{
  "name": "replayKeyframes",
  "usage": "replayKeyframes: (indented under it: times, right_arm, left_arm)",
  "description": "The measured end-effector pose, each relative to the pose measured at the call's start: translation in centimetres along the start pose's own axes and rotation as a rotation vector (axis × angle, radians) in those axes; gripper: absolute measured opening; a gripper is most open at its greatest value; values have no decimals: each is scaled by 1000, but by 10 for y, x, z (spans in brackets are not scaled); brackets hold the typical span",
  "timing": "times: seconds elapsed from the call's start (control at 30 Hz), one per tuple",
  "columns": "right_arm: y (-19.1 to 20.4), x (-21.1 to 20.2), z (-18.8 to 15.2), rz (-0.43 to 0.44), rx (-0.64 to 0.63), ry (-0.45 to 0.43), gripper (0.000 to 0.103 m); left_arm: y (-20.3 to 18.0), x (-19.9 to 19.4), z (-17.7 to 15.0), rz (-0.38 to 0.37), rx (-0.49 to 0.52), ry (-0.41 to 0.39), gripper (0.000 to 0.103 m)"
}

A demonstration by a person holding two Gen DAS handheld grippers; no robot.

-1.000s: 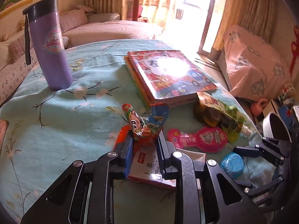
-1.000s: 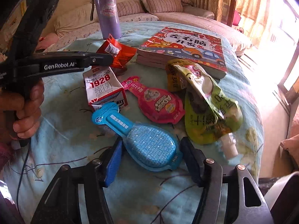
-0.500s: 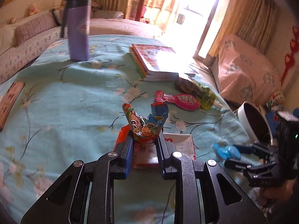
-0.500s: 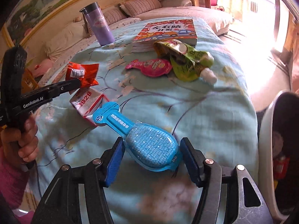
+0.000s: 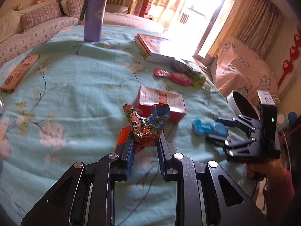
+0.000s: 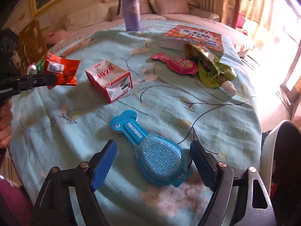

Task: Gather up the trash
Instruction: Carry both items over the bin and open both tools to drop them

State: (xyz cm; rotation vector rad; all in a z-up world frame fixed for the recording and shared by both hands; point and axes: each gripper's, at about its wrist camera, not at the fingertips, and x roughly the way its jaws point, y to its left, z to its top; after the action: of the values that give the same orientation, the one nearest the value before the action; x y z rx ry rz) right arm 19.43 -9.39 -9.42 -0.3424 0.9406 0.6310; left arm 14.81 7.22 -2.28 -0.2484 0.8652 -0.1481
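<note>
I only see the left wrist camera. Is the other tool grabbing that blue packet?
Observer: No. The right wrist camera shows the blue packet lying flat on the cloth between the pads of the right tool. Its jaws are opening.
Operator: What's on the back of my snack wrapper?
Observer: From that side the snack wrapper, pinched in the left tool, is red with a white label.
Operator: Does the green pouch have a lid?
Observer: Yes. The green pouch ends in a white cap, which points toward the cloth's sunny edge.
</note>
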Motion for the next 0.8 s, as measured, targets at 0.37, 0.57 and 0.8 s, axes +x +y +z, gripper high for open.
replayKeyframes:
  times: [0.37, 0.57, 0.8]
  right_arm:
    - [-36, -50, -44, 36, 353, -127, 54]
    - [-51, -80, -73, 27, 471, -178, 54]
    - [-78, -115, -99, -24, 556, -236, 54]
  left_arm:
    - [-60, 11, -9, -104, 91, 31, 21]
    - [-103, 19, -12, -160, 156, 48, 21]
    - [-142, 28, -10, -199, 217, 62, 21]
